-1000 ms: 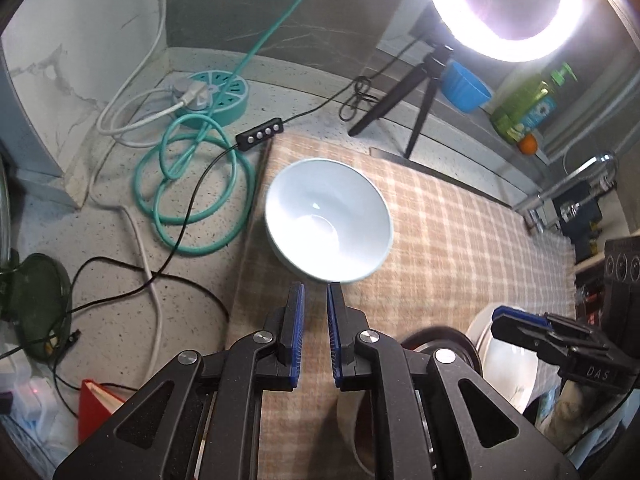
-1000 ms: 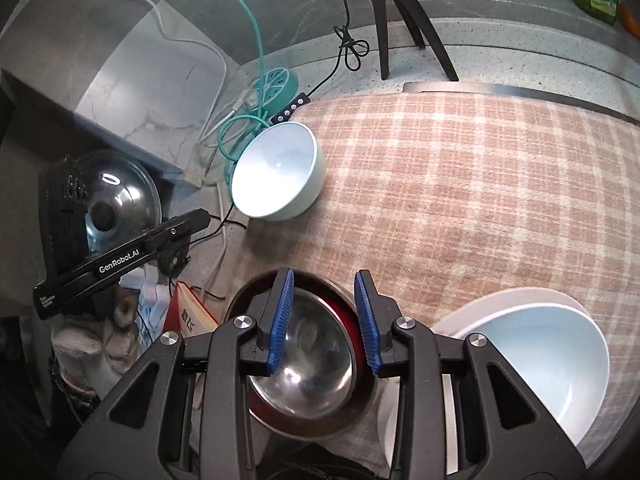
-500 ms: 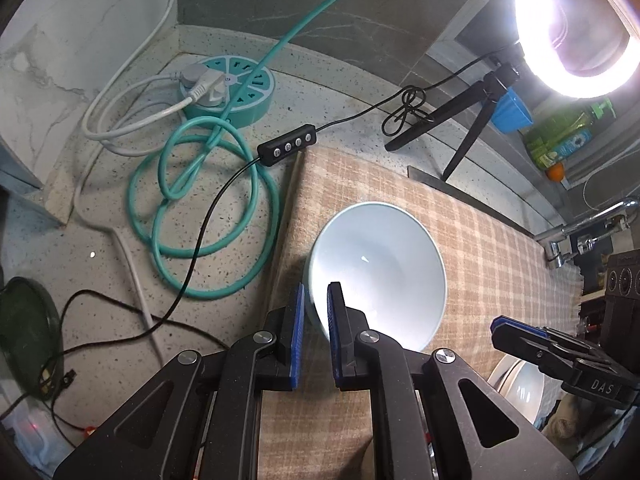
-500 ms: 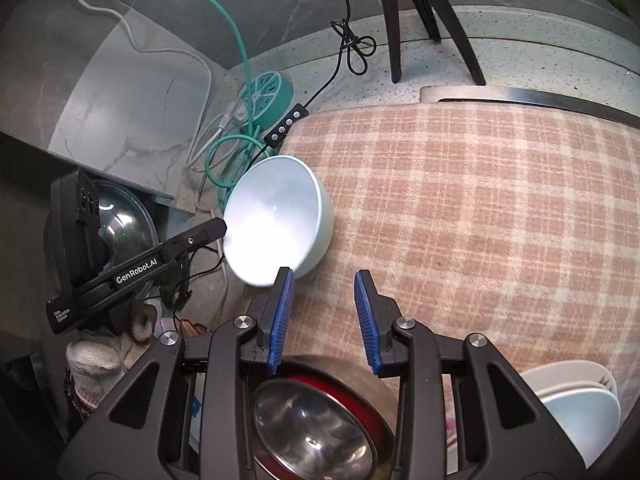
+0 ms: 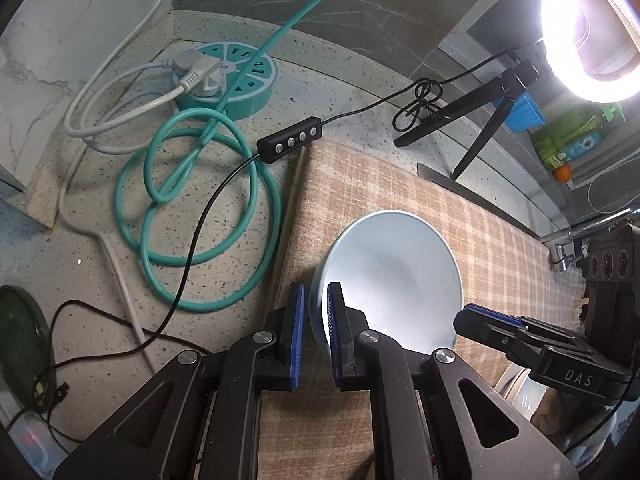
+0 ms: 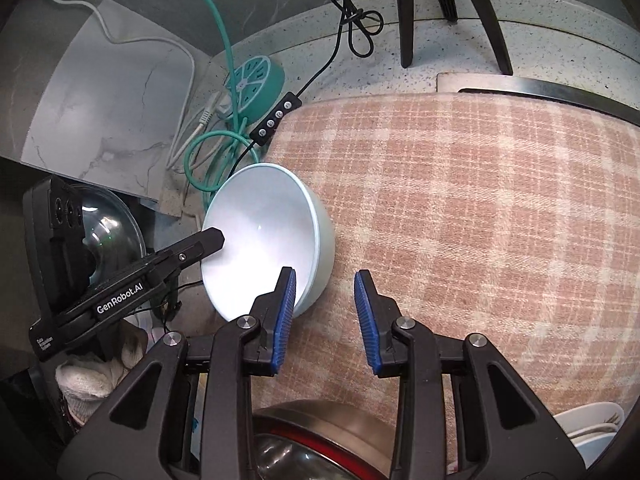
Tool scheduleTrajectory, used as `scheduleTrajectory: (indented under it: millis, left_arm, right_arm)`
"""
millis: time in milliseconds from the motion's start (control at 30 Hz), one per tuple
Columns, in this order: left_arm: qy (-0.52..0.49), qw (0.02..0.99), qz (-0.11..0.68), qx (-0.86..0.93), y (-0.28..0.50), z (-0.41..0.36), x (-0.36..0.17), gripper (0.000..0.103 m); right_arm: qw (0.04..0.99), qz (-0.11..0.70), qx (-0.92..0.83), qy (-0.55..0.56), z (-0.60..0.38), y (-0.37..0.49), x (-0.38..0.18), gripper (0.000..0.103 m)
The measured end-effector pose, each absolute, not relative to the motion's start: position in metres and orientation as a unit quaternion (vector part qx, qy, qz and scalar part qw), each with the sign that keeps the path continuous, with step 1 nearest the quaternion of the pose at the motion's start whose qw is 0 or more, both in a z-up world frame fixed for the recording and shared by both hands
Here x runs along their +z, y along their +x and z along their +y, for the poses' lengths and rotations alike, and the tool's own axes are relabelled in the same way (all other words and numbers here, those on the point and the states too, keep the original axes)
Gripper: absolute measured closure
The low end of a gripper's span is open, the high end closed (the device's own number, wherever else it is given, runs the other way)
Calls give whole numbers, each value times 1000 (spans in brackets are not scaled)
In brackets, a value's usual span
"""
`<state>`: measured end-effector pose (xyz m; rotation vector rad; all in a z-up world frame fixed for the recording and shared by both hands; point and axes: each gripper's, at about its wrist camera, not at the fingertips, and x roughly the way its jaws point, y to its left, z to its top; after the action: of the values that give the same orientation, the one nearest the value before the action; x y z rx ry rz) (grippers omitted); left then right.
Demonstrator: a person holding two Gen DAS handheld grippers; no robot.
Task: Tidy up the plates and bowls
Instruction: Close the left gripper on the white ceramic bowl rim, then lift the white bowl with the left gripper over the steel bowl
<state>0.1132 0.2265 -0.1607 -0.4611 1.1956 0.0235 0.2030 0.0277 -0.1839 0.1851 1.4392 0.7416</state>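
Observation:
A pale blue bowl (image 5: 394,276) sits on the checked cloth (image 5: 400,192) near its left edge. My left gripper (image 5: 318,320) straddles the bowl's near rim, one blue pad outside and one inside, with a narrow gap; the rim shows between the pads. The bowl also shows in the right wrist view (image 6: 268,240). My right gripper (image 6: 325,312) is open and empty, close to the bowl's right side, its left pad (image 6: 286,304) in front of the rim. A steel bowl with a red rim (image 6: 304,440) lies under it. White dishes (image 6: 596,432) show at bottom right.
Left of the cloth, on the speckled counter, lie a teal cable coil (image 5: 192,200), a round teal power strip (image 5: 228,80) and a black inline switch (image 5: 290,144). A ring light tripod (image 5: 488,112) stands at the back. A glass lid (image 6: 108,240) lies at far left.
Both grippers have moved forward to the pale blue bowl. My left gripper's pads now straddle its near rim. The right gripper has come up beside it, leaving the steel bowl behind.

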Motion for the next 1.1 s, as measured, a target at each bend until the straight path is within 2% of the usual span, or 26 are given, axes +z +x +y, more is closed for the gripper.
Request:
scheduleTrajectory:
  millis: [67, 267, 700, 1100]
  left_arm:
    - [-212, 801, 560, 10, 114, 225, -163, 93]
    - [-206, 801, 562, 8, 118, 222, -165, 94]
    - [-195, 814, 547, 5, 112, 213, -143, 94]
    - [-195, 830, 522, -25, 74, 189, -111, 94]
  right_arm:
    - [683, 644, 335, 80, 31, 203, -186, 79]
    - [677, 648, 341, 78, 37, 204, -191, 88]
    - [680, 643, 345, 73, 28, 197, -174, 88]
    - [683, 630, 360, 86, -7, 166, -140, 88]
